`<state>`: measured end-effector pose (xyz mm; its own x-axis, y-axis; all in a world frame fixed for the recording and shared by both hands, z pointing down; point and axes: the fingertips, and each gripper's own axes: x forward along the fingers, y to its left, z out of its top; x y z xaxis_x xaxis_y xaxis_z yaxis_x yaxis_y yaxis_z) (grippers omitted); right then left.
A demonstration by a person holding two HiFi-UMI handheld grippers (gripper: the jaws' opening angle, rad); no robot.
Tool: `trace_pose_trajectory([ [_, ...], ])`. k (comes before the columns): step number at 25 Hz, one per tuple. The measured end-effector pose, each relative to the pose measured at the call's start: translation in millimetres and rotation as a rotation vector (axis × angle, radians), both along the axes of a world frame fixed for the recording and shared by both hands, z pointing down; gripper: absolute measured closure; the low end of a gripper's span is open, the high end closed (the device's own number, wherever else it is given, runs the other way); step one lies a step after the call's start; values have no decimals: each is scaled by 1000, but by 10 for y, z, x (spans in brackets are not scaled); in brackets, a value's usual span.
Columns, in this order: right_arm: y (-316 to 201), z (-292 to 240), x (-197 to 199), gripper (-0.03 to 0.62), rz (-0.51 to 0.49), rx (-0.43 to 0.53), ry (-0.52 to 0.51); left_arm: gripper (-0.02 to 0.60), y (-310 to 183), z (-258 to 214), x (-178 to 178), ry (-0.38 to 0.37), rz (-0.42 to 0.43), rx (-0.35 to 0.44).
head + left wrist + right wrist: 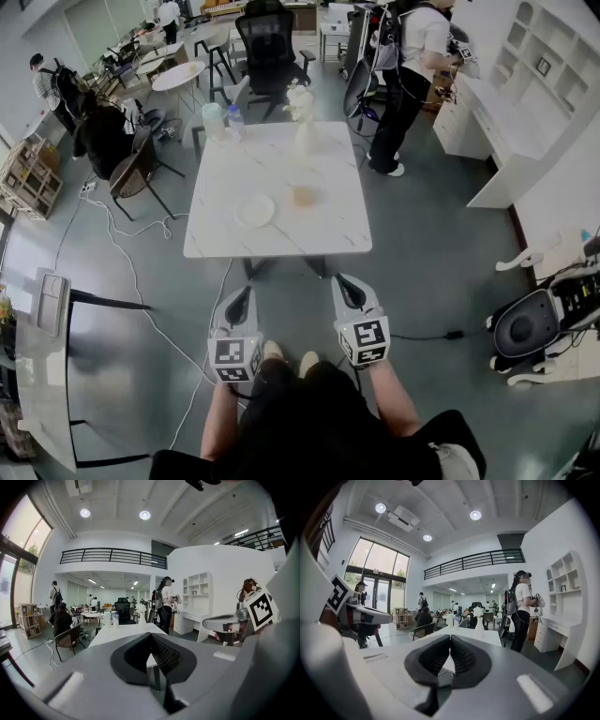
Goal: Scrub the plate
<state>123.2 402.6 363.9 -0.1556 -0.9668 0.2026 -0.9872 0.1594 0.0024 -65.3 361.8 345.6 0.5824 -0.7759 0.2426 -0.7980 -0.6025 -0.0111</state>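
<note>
Plate (254,209) lies well beyond left claw (240,304) and right claw (351,291) (both closed).

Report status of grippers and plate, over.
Left gripper, right gripper: jaws shut, empty, short of white marble table. Round white plate untouched there. Nothing in the way.

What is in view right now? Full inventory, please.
table: one, white marble, ahead of the person
plate: one, white, table's near-left part
tan pad: one, right of the plate, apart from it; possibly a scrubber
vase: one, white, with flowers, table's far side
containers: two, pale, table's far-left corner
office chair: one, black, beyond the table
standing person: one, right of the table
seated person: one, dark clothes, left
left gripper: grey-black, shut, empty, short of the table
right gripper: same
</note>
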Motion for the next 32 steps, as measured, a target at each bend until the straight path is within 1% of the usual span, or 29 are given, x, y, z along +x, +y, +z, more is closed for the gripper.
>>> trace_pose_trajectory([
  [5,-56,9,-37,586,-13,1,0,574,-47,-19,-1,6,-13,-14],
  [9,-196,28,-30,586,-12,18,-15,574,-175,55,-10,-9,-16,-17],
  [14,-486,152,-13,586,-19,-13,2,574,-451,110,63,-16,-7,-20],
  [19,-925,215,-6,586,-17,-30,3,574,-911,162,139,-11,11,-37],
  [24,-1493,134,-27,586,-15,-37,15,574,-1495,157,192,-1,30,-58],
  [32,-2256,78,-93,586,37,-79,14,574,-2323,125,228,12,114,-87],
])
